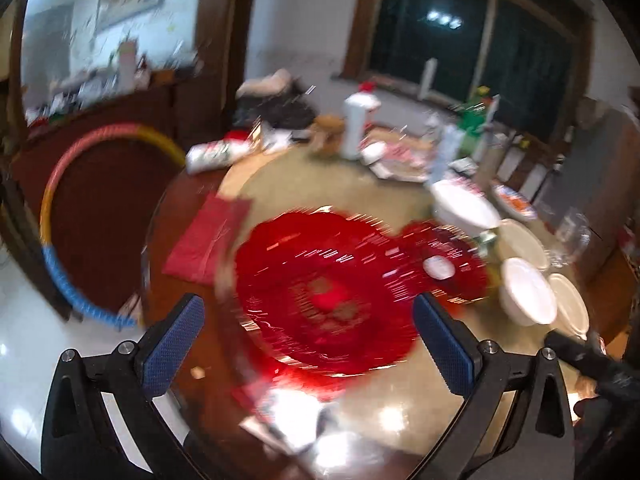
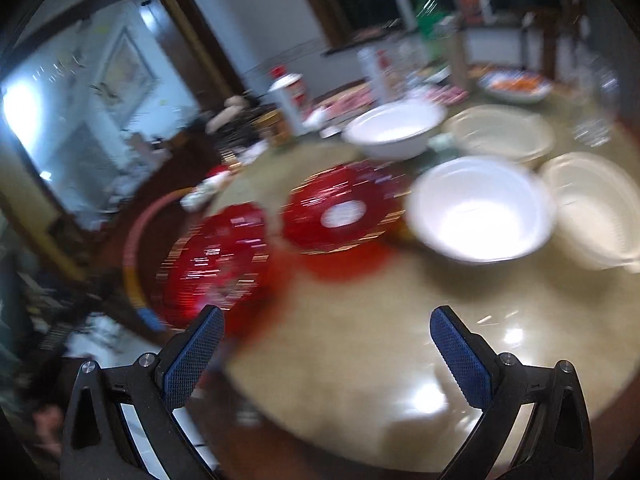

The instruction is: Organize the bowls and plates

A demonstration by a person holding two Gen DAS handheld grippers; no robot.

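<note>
A large red glass plate [image 1: 324,292] lies on the round table just beyond my open, empty left gripper [image 1: 308,312]. A smaller red plate [image 1: 444,264] with a white centre lies to its right. White bowls [image 1: 528,296] and cream plates [image 1: 568,304] stand further right. In the right wrist view my right gripper [image 2: 326,328] is open and empty above the table [image 2: 360,340]. Ahead of it are the large red plate [image 2: 216,256], the smaller red plate [image 2: 340,208], a white bowl [image 2: 480,208], another white bowl [image 2: 394,128] and cream plates [image 2: 596,208]. Both views are blurred.
Bottles [image 1: 356,124], packets and food dishes [image 2: 516,84] crowd the table's far side. A red cloth [image 1: 208,236] lies at the left of the table. A coloured hoop [image 1: 60,216] leans against a dark cabinet on the left. A glass [image 2: 592,128] stands at the far right.
</note>
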